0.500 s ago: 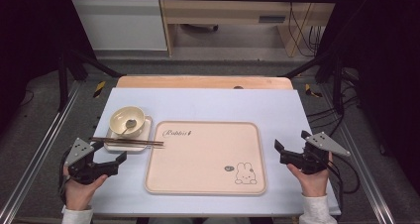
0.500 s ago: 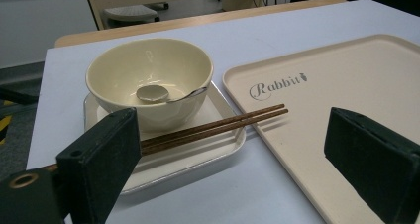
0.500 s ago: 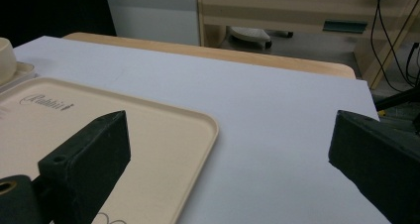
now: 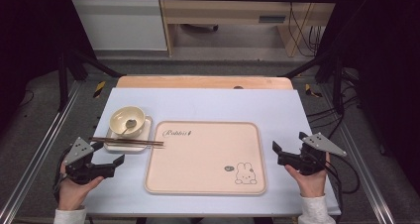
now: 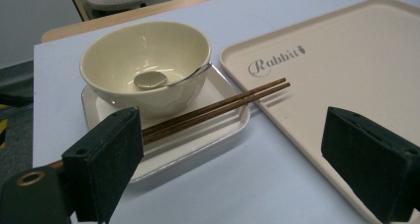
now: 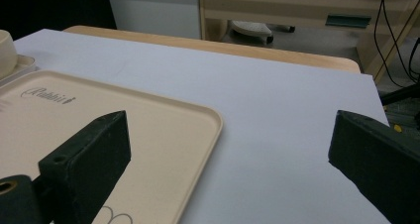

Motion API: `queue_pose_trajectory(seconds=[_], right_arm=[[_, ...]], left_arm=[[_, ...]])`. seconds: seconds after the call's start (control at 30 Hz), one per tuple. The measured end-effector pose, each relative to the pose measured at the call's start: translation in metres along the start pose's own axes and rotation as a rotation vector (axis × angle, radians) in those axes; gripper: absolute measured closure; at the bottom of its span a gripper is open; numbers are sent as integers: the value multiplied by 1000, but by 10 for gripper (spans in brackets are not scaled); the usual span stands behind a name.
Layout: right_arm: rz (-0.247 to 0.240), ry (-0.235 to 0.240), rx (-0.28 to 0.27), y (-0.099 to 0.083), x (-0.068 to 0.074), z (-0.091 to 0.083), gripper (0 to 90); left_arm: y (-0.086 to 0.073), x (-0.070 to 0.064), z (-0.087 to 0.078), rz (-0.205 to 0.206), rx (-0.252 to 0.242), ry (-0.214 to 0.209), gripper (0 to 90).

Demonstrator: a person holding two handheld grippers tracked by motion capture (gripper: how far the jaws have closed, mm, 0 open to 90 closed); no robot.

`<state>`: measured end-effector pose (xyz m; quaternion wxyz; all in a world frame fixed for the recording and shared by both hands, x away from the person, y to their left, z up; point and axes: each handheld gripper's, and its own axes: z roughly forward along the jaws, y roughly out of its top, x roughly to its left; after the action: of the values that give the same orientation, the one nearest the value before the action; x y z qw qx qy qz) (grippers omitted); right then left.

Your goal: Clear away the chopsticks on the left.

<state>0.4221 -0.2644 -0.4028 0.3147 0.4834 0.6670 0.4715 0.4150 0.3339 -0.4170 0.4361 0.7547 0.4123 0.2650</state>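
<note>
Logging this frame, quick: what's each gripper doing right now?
Left gripper: open, holding nothing, near the chopsticks.
Right gripper: open, holding nothing, beside the tray.

A cream round ceramic bowl [image 4: 127, 120] sits on a white square plate [image 4: 143, 136]; dark brown wooden chopsticks [image 4: 128, 142] cross it. The beige rectangular tray [image 4: 203, 184] bears a rabbit drawing and "Rabbit" script. The tabletop [image 4: 208, 105] is pale lilac.
</note>
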Motion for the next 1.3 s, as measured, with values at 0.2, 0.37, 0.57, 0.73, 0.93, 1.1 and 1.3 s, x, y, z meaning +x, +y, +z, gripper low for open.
queue_pose_trajectory(seconds=[0.2, 0.37, 0.57, 0.73, 0.93, 1.1, 1.3], right_arm=[[-8, 2, 9, -1, 1, 2, 30], [1, 12, 8, -1, 3, 1, 30], [-4, 9, 12, 0, 2, 1, 30], [-1, 12, 11, 0, 2, 1, 31], [-7, 13, 18, 0, 2, 2, 33], [-11, 11, 27, -1, 3, 4, 34], [-6, 12, 28, -1, 3, 4, 37]], left_arm=[[-5, 7, 4, 14, 43, 14, 103], [-7, 13, 13, 19, 85, 23, 129], [-9, 22, 30, 38, 142, 23, 158], [-9, 27, 40, 55, 164, 26, 180], [-12, 38, 51, 44, 165, 56, 242], [-12, 42, 56, 40, 165, 73, 294], [-13, 43, 61, 27, 153, 84, 348]])
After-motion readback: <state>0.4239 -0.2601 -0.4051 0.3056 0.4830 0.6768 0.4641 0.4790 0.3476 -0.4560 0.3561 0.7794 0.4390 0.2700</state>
